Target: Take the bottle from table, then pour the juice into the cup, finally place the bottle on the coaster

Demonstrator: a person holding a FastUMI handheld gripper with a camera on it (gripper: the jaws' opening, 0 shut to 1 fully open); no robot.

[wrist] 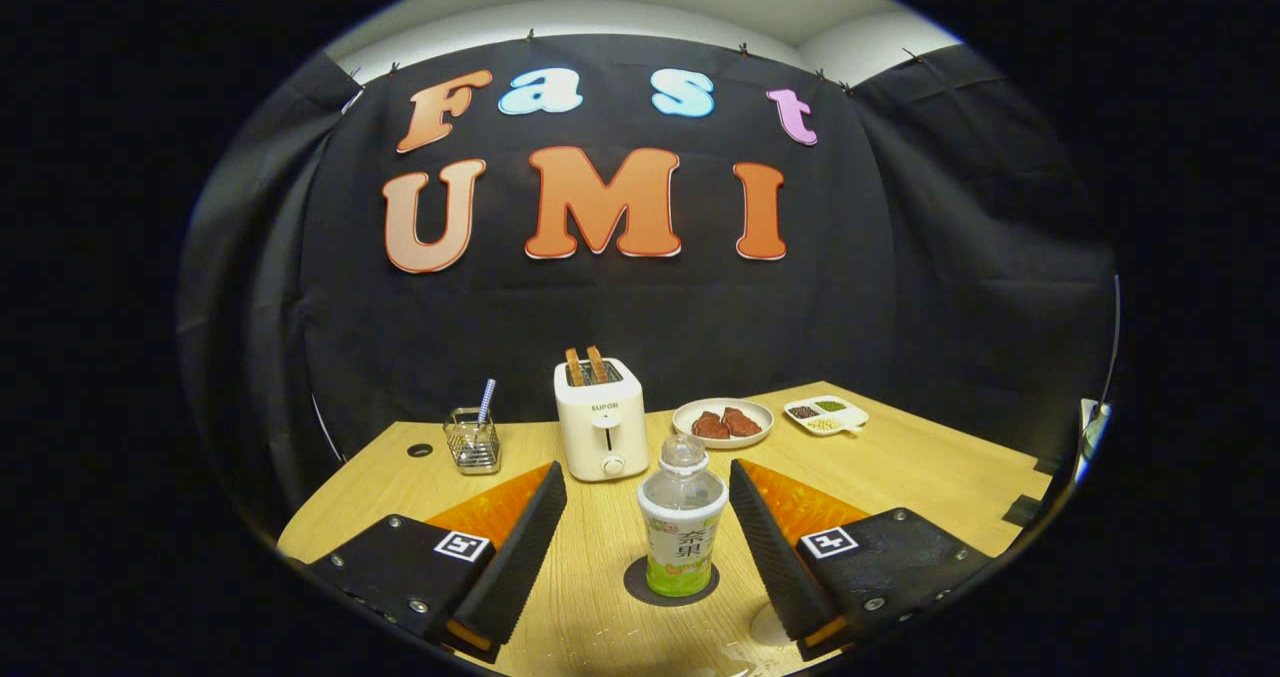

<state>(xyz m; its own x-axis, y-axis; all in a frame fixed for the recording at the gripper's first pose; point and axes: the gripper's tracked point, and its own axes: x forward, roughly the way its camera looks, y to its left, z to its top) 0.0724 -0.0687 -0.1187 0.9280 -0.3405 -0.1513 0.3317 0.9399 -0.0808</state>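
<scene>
The bottle (682,529) is standing upright on the dark coaster (640,587), low in the centre of the frame, right between the claw's (648,482) fingers. The claw's spread wide, not touching it. Behind on the tabletop (900,477), mid-frame: a toaster (601,419) and a plate (722,422).

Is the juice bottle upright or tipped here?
Upright: the juice bottle stands cap-up on the dark coaster, between the open gripper's fingers, untouched.
</scene>
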